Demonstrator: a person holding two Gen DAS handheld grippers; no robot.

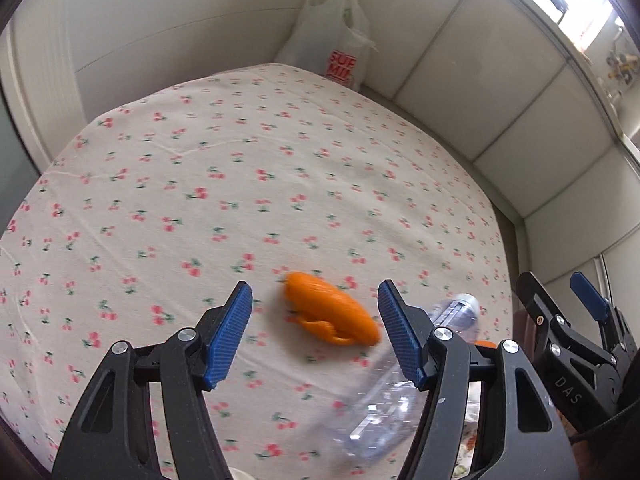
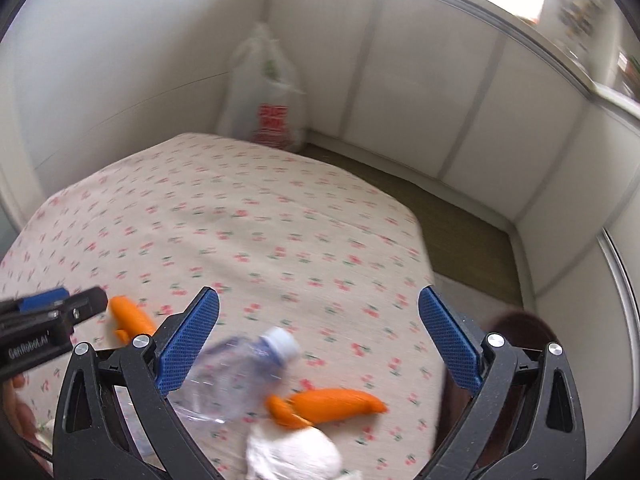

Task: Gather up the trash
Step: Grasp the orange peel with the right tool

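We are at the reaching stage of collecting trash, with nothing picked up yet. Our left gripper [image 1: 316,332] hangs over the tabletop [image 1: 200,184] with its jaws standing apart and empty; an orange peel-like scrap [image 1: 332,312] lies on the cherry-print cloth between and just beyond its pads. Our right gripper [image 2: 320,340] also has its jaws wide and grips nothing. Below it lie a crushed clear plastic bottle [image 2: 244,376], a second orange scrap [image 2: 336,400] and a crumpled white tissue [image 2: 292,452], all close together near the front edge of the tabletop, the bottle's cap end pointing away from us. A white plastic bag [image 2: 264,100] stands in the far corner past the tabletop, well apart from the litter; we judge it the likely place for the trash. The next move calls for lowering each gripper so its pads straddle one piece, the left on the orange scrap and the right on the bottle, then closing gently, since the bottle looks light and may skid.
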